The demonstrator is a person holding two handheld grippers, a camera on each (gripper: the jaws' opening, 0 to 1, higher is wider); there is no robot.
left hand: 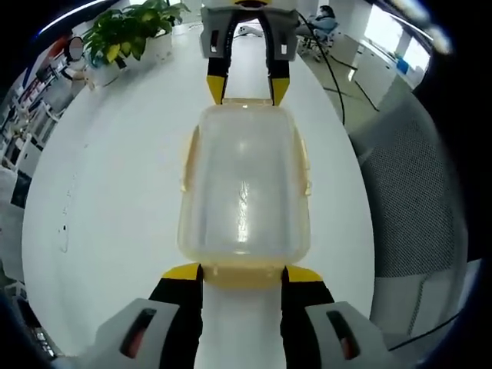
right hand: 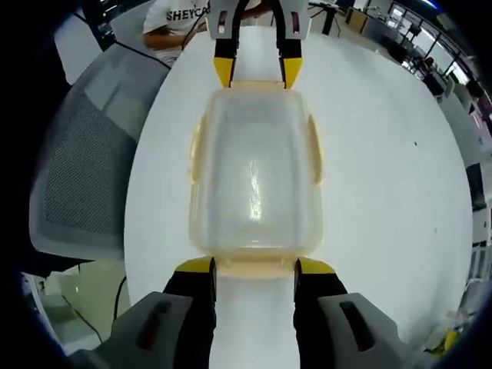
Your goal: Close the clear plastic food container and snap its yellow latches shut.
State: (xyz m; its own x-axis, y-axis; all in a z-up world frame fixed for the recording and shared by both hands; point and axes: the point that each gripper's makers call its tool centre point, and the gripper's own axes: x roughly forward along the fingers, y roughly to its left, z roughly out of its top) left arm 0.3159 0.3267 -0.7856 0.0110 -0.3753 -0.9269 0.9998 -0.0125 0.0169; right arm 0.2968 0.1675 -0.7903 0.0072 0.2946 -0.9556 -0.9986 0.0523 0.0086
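A clear plastic container (left hand: 244, 192) with its lid on lies lengthwise on the white table (left hand: 115, 192), pale yellow latches along its sides (left hand: 305, 165) and ends. My left gripper (left hand: 243, 275) is open, its yellow tips on either side of the near end latch (left hand: 243, 269). At the far end the right gripper (left hand: 247, 91) faces me, tips straddling that end. In the right gripper view the container (right hand: 254, 177) sits the same way. The right gripper (right hand: 255, 269) is open around its near end latch (right hand: 254, 267), with the left gripper (right hand: 257, 73) opposite. Whether the latches are snapped down is unclear.
A potted plant (left hand: 127, 34) stands at the table's far left. A grey mesh chair (left hand: 407, 192) (right hand: 84, 161) sits beside the table edge, and a black cable (left hand: 334, 77) runs near it. A person in a white shirt (right hand: 181, 15) is at the table's far end.
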